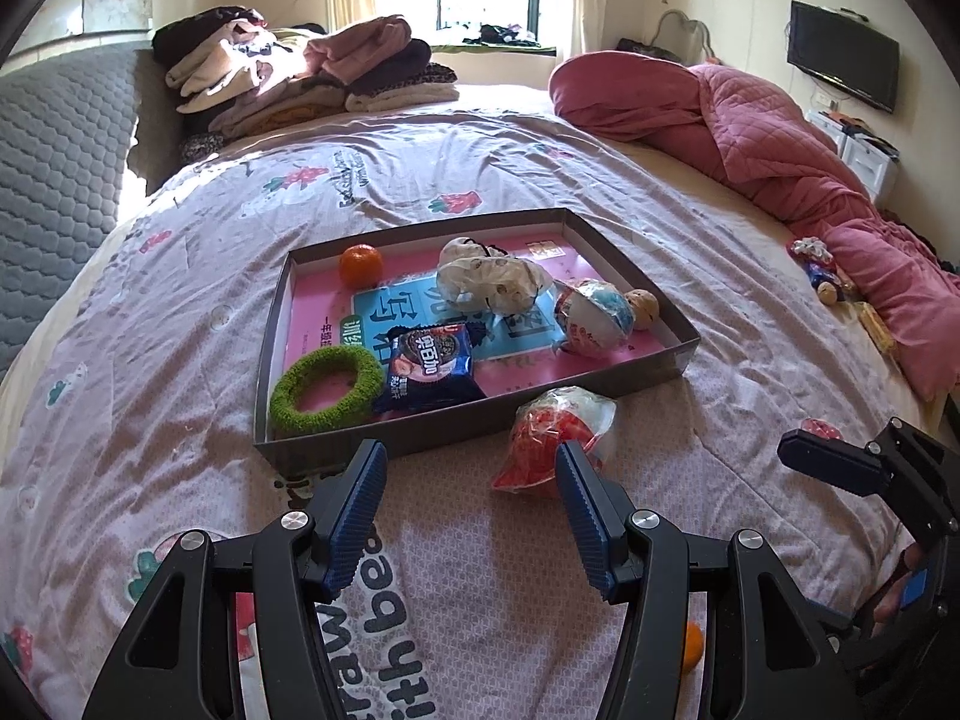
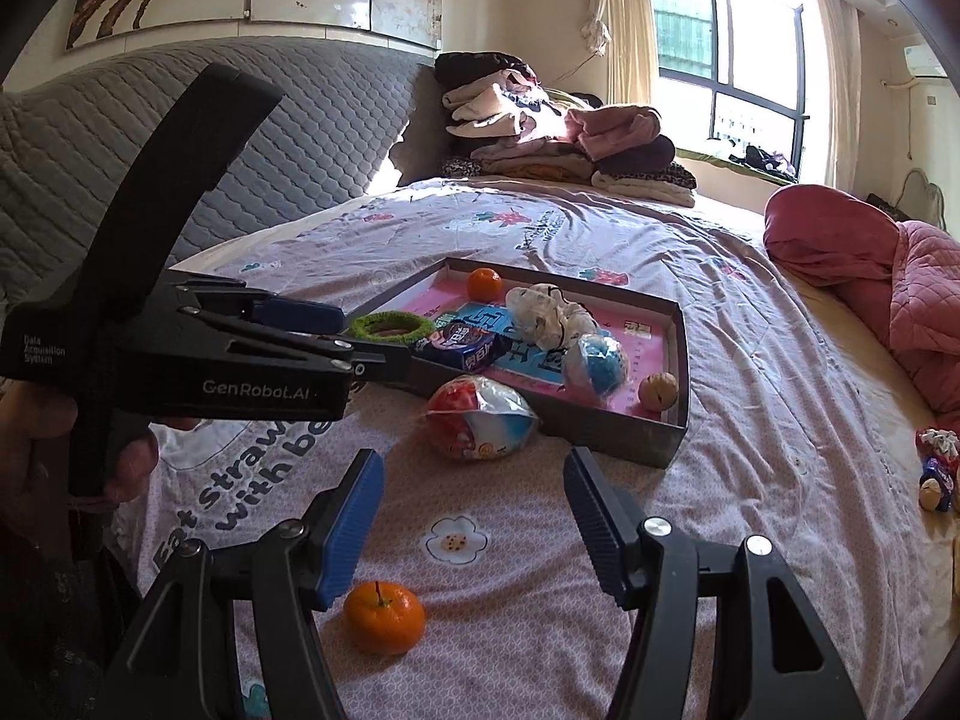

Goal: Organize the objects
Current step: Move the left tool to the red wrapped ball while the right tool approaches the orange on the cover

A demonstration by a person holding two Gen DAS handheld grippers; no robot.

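A shallow cardboard tray [image 1: 480, 423] [image 2: 618, 429] lies on the bed. It holds a tangerine [image 1: 360, 264], a green ring [image 1: 327, 387], a blue snack packet [image 1: 429, 363], a white plastic bag [image 1: 492, 279], a blue-and-white egg toy [image 1: 594, 309] and a walnut [image 1: 642, 307]. A red-and-white wrapped egg toy [image 1: 549, 441] [image 2: 480, 417] lies on the bedspread just in front of the tray. A loose tangerine [image 2: 384, 615] lies near my right gripper's left finger. My left gripper [image 1: 471, 501] is open, the egg toy just beyond its right finger. My right gripper [image 2: 474, 510] is open and empty.
Folded clothes [image 1: 300, 72] are stacked at the bed's far left. A pink quilt [image 1: 780, 138] runs along the right side, with small wrapped items [image 1: 819, 267] beside it. A grey padded headboard [image 2: 180, 120] stands to the left.
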